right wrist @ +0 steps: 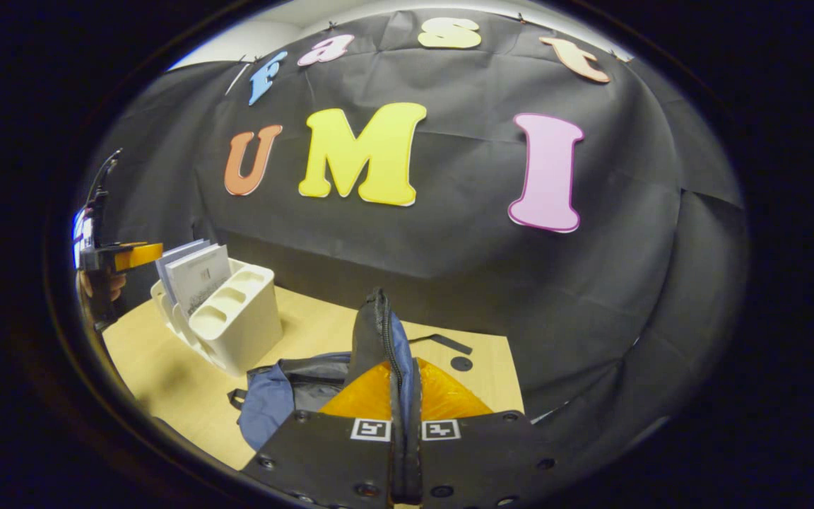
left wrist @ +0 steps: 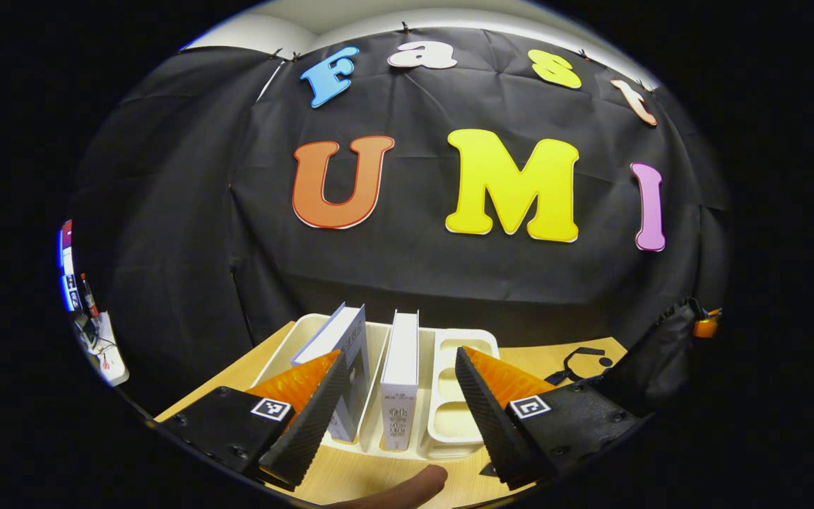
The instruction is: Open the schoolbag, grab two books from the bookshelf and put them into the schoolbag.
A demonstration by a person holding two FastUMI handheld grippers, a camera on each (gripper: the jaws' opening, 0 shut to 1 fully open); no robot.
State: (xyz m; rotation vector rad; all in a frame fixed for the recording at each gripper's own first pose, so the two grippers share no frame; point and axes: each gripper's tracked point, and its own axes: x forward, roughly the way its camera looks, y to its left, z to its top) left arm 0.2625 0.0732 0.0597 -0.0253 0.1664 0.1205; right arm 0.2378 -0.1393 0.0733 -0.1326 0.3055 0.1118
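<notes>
While our right gripper (right wrist: pixel 405 424) pinches the upper edge of the schoolbag (right wrist: pixel 287 392) between both fingers, lifting a flap with its zipper upright in front of the camera, our left gripper (left wrist: pixel 396 403) hangs wide apart and empty before the bookshelf (left wrist: pixel 449 396). We judge the bag-opening step to be in hand or nearly finished on the right (we cannot tell from here how far the zipper has run), and the first grab to be starting on the left.

Nearest in the left gripper view, a fingertip (left wrist: pixel 407 490) of the person shows at the bottom edge, then the open fingers, then the white shelf on the wooden table (left wrist: pixel 350 474). Two books stand in its slots: the left book (left wrist: pixel 347 360) leans just behind the left finger, and the middle book (left wrist: pixel 401 375) stands upright between the two fingers. The rightmost compartments hold nothing.

Next, we think, the left gripper must go forward and straddle the middle book's spine, then close on it squarely enough that it lifts without dragging its neighbour. The bag lies well apart to the right, so the mouth must be held open for the drop.

As for writing, small print marks the spines and covers, too small for us to read. Farther off, a black strap (right wrist: pixel 442 341) lies on the table behind the bag.
</notes>
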